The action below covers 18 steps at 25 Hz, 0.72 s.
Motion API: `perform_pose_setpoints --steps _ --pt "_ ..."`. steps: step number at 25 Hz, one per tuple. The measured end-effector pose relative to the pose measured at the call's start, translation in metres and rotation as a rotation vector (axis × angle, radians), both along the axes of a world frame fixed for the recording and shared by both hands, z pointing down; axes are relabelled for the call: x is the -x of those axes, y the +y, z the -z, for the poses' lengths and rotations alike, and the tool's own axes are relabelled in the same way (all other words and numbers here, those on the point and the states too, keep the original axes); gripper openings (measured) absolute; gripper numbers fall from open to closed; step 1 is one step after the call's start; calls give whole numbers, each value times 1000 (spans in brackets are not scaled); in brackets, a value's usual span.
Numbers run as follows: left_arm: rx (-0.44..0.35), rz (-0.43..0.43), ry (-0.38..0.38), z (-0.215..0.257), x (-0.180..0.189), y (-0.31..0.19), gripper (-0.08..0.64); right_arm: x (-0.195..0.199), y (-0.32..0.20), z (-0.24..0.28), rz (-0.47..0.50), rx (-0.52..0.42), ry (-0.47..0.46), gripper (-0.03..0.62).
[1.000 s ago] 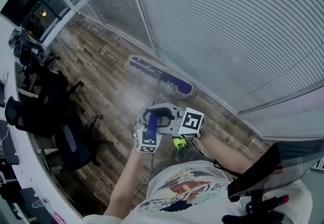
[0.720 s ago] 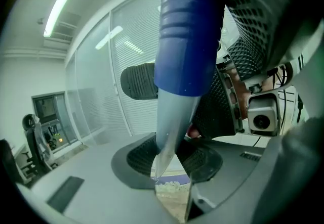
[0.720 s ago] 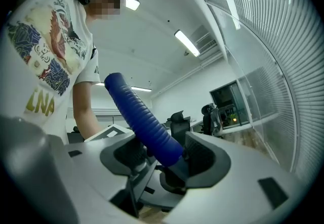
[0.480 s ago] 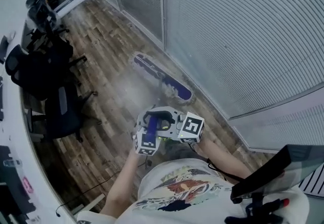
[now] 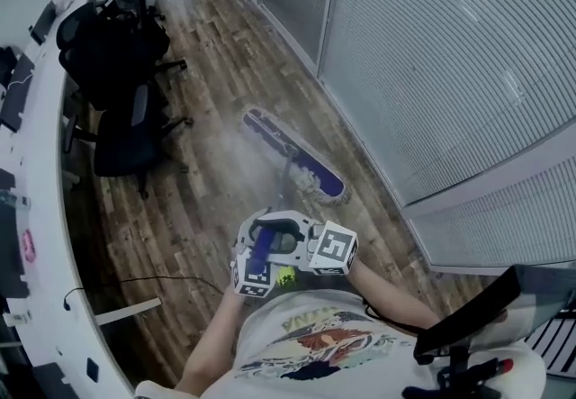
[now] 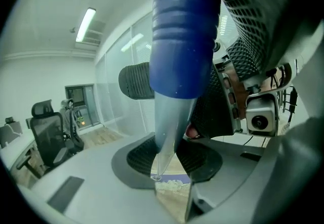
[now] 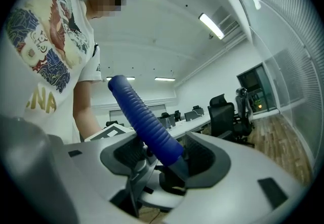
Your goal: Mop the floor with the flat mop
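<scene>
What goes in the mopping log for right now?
left tool: shut on mop handle | right tool: shut on mop handle | mop head: flat on floor near glass wall

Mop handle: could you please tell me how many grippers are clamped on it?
2. The left gripper is closed on the mop handle at its blue grip. The right gripper clamps the same grip right beside it, in front of the person's chest. No others seem hidden.

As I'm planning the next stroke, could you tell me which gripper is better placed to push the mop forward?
Probably the left gripper: it clamps the pole below the blue grip, facing the mop head. The right gripper, on the grip itself, faces the person.
</scene>
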<state>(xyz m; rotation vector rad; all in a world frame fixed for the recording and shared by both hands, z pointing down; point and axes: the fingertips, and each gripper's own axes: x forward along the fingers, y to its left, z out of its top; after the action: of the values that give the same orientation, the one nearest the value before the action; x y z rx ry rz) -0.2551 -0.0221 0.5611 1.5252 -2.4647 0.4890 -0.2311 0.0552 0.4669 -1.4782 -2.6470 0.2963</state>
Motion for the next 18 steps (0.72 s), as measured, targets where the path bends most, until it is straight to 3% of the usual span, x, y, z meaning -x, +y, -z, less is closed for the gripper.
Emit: perform_pose_setpoints --steps 8,14,18 --pt "23 174 17 10 -147 55 103 -158 47 14 178 19 5 258" --pt "39 332 11 2 -272 47 103 -293 30 7 323 42 -2 258" --pt "58 376 3 0 -346 41 103 -370 20 6 371 62 0 258"
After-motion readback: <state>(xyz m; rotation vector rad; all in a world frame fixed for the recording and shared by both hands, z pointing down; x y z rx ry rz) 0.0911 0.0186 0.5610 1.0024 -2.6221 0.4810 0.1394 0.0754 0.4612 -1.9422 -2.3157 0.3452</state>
